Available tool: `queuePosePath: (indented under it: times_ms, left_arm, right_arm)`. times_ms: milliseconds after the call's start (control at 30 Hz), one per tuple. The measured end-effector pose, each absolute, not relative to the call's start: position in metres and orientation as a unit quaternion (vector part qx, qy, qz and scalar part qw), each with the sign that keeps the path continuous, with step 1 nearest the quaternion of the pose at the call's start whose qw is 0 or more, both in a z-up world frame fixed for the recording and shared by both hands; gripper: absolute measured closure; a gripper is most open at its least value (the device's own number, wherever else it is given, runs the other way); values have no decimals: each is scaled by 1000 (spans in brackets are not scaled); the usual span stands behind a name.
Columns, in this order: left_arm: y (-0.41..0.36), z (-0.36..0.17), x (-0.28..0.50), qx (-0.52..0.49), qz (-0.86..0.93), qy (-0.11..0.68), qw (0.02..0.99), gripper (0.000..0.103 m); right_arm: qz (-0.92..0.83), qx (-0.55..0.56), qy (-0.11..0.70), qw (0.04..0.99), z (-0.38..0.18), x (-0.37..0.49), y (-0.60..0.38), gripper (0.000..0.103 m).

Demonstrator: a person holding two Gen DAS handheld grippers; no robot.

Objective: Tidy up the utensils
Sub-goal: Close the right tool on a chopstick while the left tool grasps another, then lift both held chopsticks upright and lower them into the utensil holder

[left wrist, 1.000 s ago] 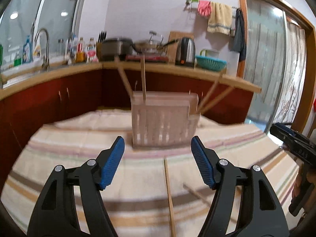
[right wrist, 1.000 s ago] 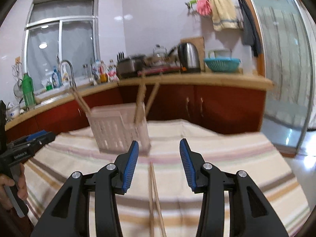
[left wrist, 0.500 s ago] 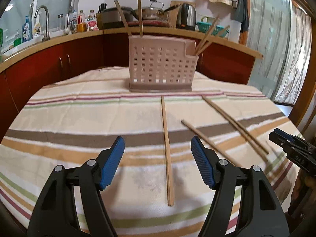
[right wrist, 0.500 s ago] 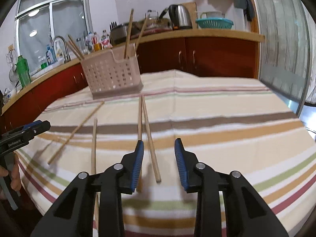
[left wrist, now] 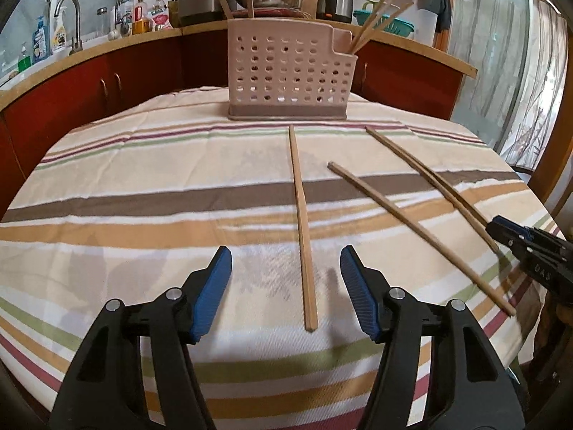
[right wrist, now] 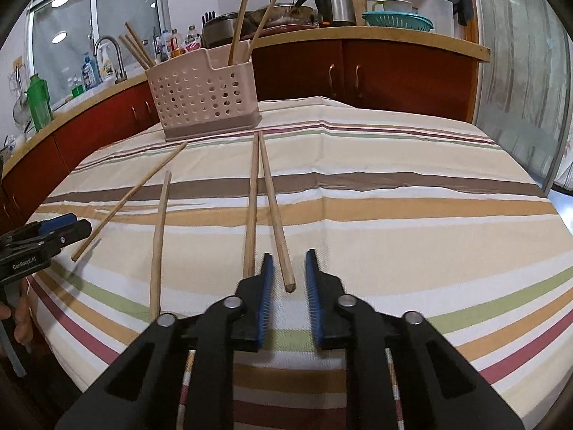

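A pink perforated utensil holder (left wrist: 290, 71) (right wrist: 204, 96) stands at the far side of the striped tablecloth (left wrist: 143, 186), with several chopsticks upright in it. Other wooden chopsticks lie loose on the cloth. My left gripper (left wrist: 286, 279) hovers low with its jaws closing; one chopstick (left wrist: 301, 215) lies between the pads, untouched. My right gripper (right wrist: 289, 272) has its jaws closing around the near end of a chopstick (right wrist: 274, 215); narrow gaps still show on both sides. Its twin (right wrist: 250, 208) lies just outside the left pad. Each gripper shows in the other's view: right gripper (left wrist: 496, 227), left gripper (right wrist: 77, 227).
Two more chopsticks (right wrist: 159, 233) (right wrist: 132, 197) lie between the grippers. Behind the table runs a wooden counter (right wrist: 394, 36) on red cabinets, with a kettle (right wrist: 338, 1), pots, a teal colander and a sink tap (left wrist: 70, 18). The table's near edge is close below both grippers.
Both grippers have come down and tipped towards the table. The right jaws have narrowed around a chopstick's end. The left jaws have narrowed slightly over another chopstick.
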State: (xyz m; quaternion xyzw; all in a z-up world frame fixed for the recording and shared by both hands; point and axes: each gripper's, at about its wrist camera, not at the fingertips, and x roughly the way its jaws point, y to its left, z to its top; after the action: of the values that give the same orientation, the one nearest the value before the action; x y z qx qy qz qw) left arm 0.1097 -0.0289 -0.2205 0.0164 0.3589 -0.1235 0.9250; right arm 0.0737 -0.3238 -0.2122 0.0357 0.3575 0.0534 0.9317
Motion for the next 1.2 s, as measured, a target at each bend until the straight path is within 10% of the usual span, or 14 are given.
queuePosePath:
  times_ms: [233,500,1200]
  left_arm:
    - [-31,-227,102,31,-139,369,919,52]
    - [-36,-226,91,55,-159,367,915,95]
    - [-1,-144,57,32,-129,251,959,97]
  right_arm:
    - [59,42,361,930,-212,70,-322,94]
    - [61,45,351,933,-205,61,-320,95]
    - [58,43,259,963,-128,33,-316,96]
